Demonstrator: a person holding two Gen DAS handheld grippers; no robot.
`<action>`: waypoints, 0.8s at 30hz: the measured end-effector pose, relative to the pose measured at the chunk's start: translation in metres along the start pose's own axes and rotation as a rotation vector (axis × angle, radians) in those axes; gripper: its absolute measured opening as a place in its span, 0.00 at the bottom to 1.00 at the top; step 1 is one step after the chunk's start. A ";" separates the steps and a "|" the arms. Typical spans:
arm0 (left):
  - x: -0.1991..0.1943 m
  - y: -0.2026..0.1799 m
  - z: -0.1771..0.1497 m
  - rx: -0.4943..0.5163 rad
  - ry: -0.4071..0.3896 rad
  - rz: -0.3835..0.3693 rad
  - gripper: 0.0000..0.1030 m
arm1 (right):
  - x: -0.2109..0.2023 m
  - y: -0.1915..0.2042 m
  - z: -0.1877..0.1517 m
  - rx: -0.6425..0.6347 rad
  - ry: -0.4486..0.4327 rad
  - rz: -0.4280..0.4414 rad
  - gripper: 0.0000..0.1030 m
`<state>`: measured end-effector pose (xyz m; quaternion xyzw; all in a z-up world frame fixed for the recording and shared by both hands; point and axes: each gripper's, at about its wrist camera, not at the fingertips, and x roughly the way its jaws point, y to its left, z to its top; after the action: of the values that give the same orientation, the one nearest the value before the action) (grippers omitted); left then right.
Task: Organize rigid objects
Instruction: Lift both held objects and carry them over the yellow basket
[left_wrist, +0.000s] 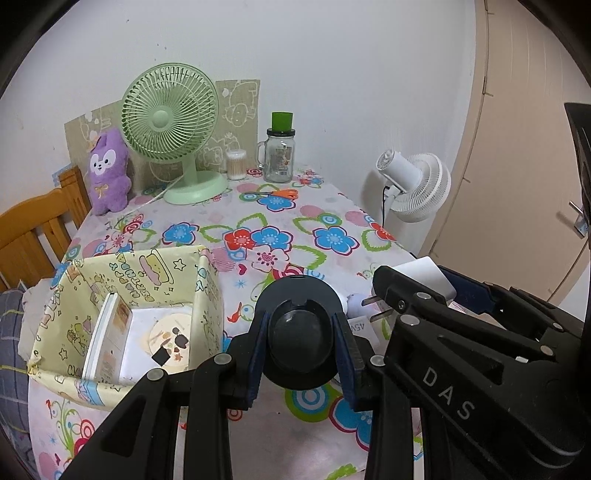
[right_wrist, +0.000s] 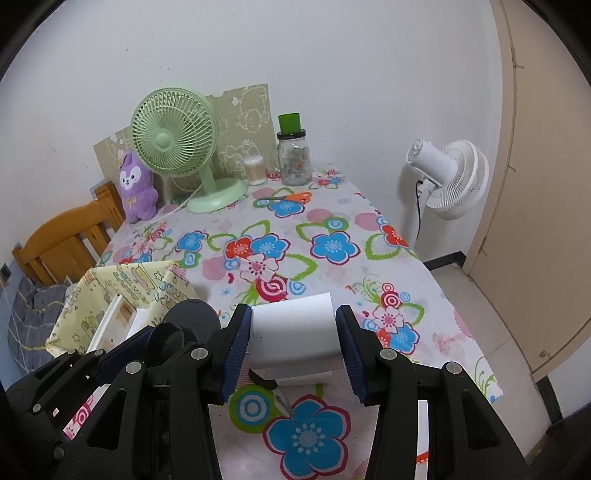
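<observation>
The yellow cartoon-print fabric box (left_wrist: 122, 280) holds upright booklets (left_wrist: 105, 332). Left gripper (left_wrist: 300, 345) fingers clamp a black round disc (left_wrist: 299, 325); right gripper (right_wrist: 293, 350), lettered "DAS", clamps a white plug-in charger block (right_wrist: 291, 325) above the worktop (right_wrist: 332, 236).

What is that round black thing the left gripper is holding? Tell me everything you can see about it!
The round black thing is a dark disc with a wide flat rim, a raised inner ring with a small notch at the top, and a smooth rounded dome in the middle. It looks like matte plastic or rubber; what it is for can't be told. The left hand-held gripper pinches it between blue-padded fingers at its left and right sides, facing the camera. It is held above the flowered tablecloth, just right of the yellow cartoon-print box.
</observation>
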<state>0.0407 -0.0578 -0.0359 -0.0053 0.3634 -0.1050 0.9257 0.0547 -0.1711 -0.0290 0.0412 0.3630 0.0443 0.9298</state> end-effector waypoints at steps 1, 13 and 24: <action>-0.001 0.001 0.002 0.001 -0.001 -0.002 0.34 | -0.001 0.001 0.002 -0.002 -0.001 0.000 0.49; -0.003 0.011 0.018 0.011 -0.010 0.010 0.34 | 0.002 0.015 0.018 -0.008 -0.009 0.007 0.49; -0.001 0.029 0.024 0.001 0.002 0.016 0.34 | 0.009 0.031 0.025 -0.015 -0.003 0.026 0.49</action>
<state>0.0613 -0.0309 -0.0202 -0.0015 0.3643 -0.0979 0.9261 0.0768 -0.1408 -0.0133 0.0391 0.3606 0.0590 0.9300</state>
